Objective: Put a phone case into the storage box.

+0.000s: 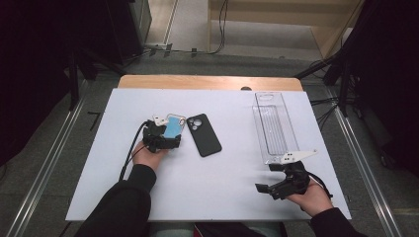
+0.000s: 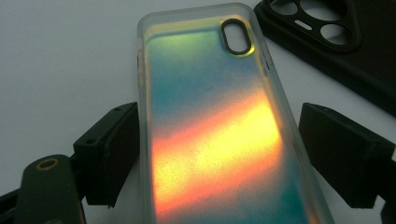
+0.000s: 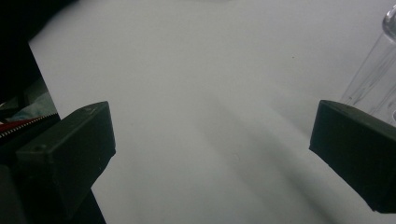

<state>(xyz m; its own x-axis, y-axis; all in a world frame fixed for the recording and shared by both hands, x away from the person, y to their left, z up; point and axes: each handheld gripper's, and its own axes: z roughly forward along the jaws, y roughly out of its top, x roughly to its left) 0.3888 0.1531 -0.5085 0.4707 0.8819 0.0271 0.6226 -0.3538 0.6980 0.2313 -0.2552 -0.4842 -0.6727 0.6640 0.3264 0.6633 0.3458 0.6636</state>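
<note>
Left gripper [image 2: 219,154] straddles the iridescent phone case [image 2: 212,135] lying flat on the desk [image 1: 212,187], jaws apart, not squeezing; black phone case [image 1: 204,134] just beside. Right gripper [image 3: 212,154] gapes wide, empty.

Black phone case [image 1: 204,134]; clear tray [image 1: 274,126]

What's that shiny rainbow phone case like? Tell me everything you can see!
The rainbow phone case lies flat on the white table, beside a black phone case. It looks like frosted, see-through plastic with a shimmery back that glows blue, green, orange and yellow. Near one end is an oval camera hole with a dark rim. The left gripper sits around it, one pad close against one edge, a gap at the other.
</note>
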